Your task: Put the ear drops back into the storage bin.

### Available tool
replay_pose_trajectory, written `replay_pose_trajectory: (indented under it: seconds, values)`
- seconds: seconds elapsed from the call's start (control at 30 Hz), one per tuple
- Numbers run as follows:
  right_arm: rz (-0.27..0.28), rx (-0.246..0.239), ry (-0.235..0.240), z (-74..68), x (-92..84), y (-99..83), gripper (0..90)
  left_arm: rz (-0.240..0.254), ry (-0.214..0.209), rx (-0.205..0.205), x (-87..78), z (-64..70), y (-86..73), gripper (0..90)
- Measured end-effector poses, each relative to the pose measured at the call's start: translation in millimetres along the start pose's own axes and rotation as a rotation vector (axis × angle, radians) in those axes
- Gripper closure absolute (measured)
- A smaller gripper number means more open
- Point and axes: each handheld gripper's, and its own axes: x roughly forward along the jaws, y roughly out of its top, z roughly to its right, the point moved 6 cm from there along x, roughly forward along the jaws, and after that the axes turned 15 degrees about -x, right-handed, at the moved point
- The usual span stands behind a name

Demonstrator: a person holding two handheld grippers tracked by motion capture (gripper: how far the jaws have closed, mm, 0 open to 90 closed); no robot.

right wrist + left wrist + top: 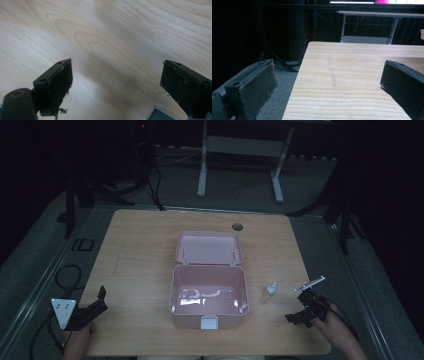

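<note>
A pink plastic box [209,297] stands in the middle of the wooden table [140,250], its lid [208,248] swung open and lying flat behind it. A small clear bottle [270,290] with a white cap stands just right of the box. My left gripper [100,300] hovers at the table's front left corner, open, with nothing between its jaws [329,82]. My right gripper [302,312] is at the front right, right of the bottle, open over bare wood [115,80]. A thin white stick-like item [310,284] lies just beyond it.
A round cable hole [237,226] sits in the table's far edge behind the lid. Beyond the table stand a white desk frame [240,165] and dark stands with cables [120,190] on the floor. The table's left edge [297,82] drops to grey floor.
</note>
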Motion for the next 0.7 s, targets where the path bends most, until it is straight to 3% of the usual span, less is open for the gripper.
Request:
replay_pose_trajectory:
  seconds: [0.33, 0.7]
  values:
    - [-0.175, -0.1, 0.068, -9.4, 2.2, -0.1, 10.4, -0.001, -0.002, -0.001, 0.2, -0.1, -0.1, 0.4]
    - [-0.299, -0.163, 0.14, -12.6, -2.0, 2.5, 10.4, 0.001, -0.003, -0.001, 0.0, 0.0, 0.1, 0.4]
